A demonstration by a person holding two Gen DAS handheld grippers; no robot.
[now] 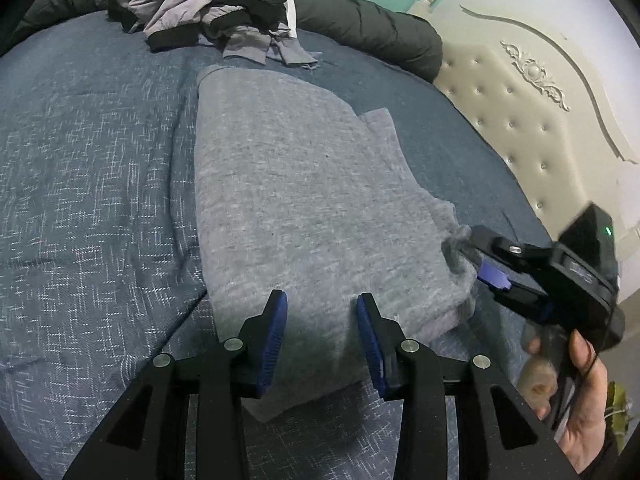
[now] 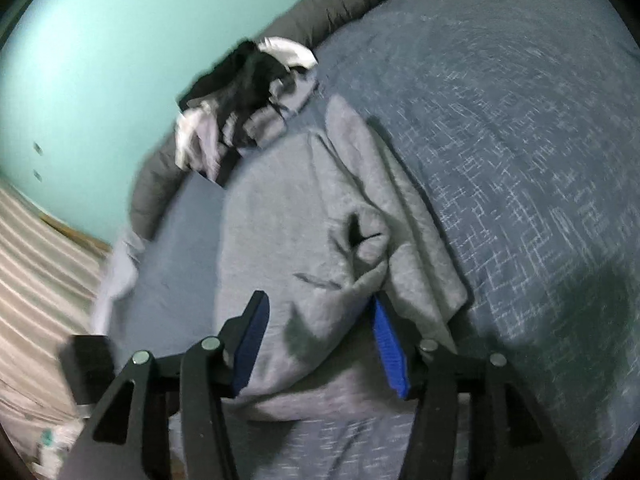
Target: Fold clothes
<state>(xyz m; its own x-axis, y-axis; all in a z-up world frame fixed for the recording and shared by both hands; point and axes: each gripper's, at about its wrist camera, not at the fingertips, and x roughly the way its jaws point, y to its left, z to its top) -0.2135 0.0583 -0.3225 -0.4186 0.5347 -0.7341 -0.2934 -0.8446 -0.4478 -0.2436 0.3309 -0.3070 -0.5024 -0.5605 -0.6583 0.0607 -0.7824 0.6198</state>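
Grey garment point(image 1: 296, 200) lies folded into a long strip on the bed point(image 1: 92, 168), so a fold looks just laid down. Left claw point(image 1: 322, 312) hovers over its near end, jaws apart and empty. Right claw point(image 2: 316, 312) stands apart too, loose cloth between its jaws, unclamped. Next probably: regrip the near end and fold it toward the clothes pile point(image 1: 208, 8).

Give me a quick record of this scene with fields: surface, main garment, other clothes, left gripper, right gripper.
surface: blue bedspread
main garment: grey garment, folded lengthwise, lying flat
other clothes: unfolded pile at the far end of the bed
left gripper: open, over the garment's near end
right gripper: open, at the garment's edge, cloth between the jaws
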